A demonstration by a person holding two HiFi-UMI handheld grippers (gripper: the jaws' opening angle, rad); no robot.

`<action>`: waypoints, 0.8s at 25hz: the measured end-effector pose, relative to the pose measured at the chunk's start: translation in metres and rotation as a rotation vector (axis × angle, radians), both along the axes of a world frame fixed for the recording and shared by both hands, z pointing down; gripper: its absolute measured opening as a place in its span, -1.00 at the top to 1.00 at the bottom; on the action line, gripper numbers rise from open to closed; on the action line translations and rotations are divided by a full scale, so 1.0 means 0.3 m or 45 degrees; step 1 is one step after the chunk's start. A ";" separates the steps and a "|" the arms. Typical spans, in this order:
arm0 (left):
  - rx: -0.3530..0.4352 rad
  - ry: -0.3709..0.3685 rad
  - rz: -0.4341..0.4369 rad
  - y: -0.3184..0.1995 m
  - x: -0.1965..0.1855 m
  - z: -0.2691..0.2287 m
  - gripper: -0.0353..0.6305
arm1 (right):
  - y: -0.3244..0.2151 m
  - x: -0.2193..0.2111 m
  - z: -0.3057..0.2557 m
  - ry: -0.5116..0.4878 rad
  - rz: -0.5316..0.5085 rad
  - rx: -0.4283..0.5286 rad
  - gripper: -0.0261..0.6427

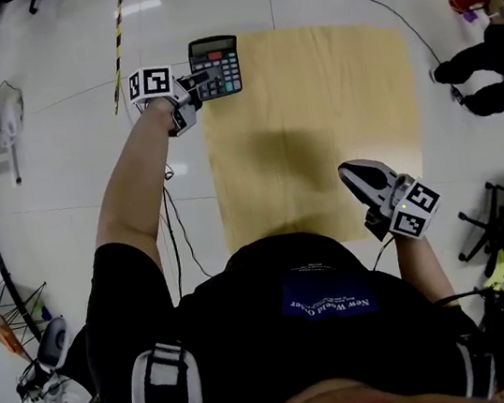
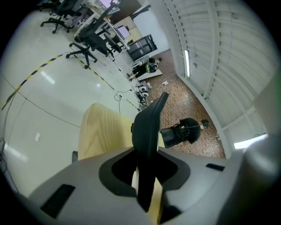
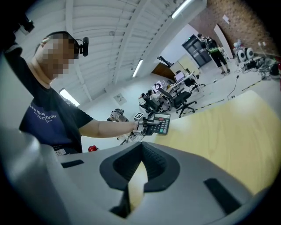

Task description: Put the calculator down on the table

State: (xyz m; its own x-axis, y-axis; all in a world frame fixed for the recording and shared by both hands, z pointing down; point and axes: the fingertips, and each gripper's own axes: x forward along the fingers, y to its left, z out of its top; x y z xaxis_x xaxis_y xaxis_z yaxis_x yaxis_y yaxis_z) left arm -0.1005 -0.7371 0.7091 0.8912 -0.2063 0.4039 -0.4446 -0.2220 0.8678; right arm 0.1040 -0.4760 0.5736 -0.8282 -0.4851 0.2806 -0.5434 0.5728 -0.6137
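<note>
A black desk calculator (image 1: 216,66) with a grey keypad hangs over the far left corner of the light wooden table (image 1: 318,138). My left gripper (image 1: 200,82) is shut on its left edge. In the left gripper view the calculator (image 2: 148,132) shows edge-on, clamped between the jaws above the table (image 2: 101,132). In the right gripper view the calculator (image 3: 163,123) is seen held out over the table's far side. My right gripper (image 1: 354,173) hovers over the table's near right part, jaws together and nothing in them.
A person in black (image 1: 486,64) crouches on the floor past the table's right edge. Cables (image 1: 175,227) trail on the white floor at the left, beside yellow-black tape (image 1: 119,37). Office chairs (image 2: 94,39) stand further off.
</note>
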 end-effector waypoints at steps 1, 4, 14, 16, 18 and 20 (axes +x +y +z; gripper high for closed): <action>-0.005 -0.010 0.001 -0.012 0.001 0.011 0.62 | -0.001 -0.005 0.011 -0.006 -0.004 -0.010 0.96; -0.026 -0.070 0.006 -0.045 -0.016 0.050 0.62 | -0.007 -0.021 0.035 -0.024 -0.011 -0.037 0.96; 0.077 -0.377 0.148 -0.079 -0.014 0.082 0.59 | -0.010 -0.035 0.025 -0.066 -0.015 -0.056 0.96; 0.100 -0.421 0.155 -0.082 -0.010 0.083 0.58 | -0.008 -0.039 0.026 -0.069 -0.019 -0.058 0.96; 0.108 -0.449 0.149 -0.086 -0.014 0.084 0.57 | -0.008 -0.045 0.025 -0.070 -0.024 -0.057 0.96; 0.123 -0.481 0.141 -0.093 -0.023 0.081 0.56 | -0.007 -0.049 0.022 -0.072 -0.027 -0.054 0.96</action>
State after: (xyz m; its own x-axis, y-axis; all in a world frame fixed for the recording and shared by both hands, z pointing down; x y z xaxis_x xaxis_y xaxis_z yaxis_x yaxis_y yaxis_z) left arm -0.1072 -0.7648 0.7334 0.7026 -0.1703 0.6909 -0.6973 -0.3588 0.6206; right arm 0.0893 -0.4782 0.5803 -0.8533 -0.4557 0.2534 -0.4953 0.5566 -0.6670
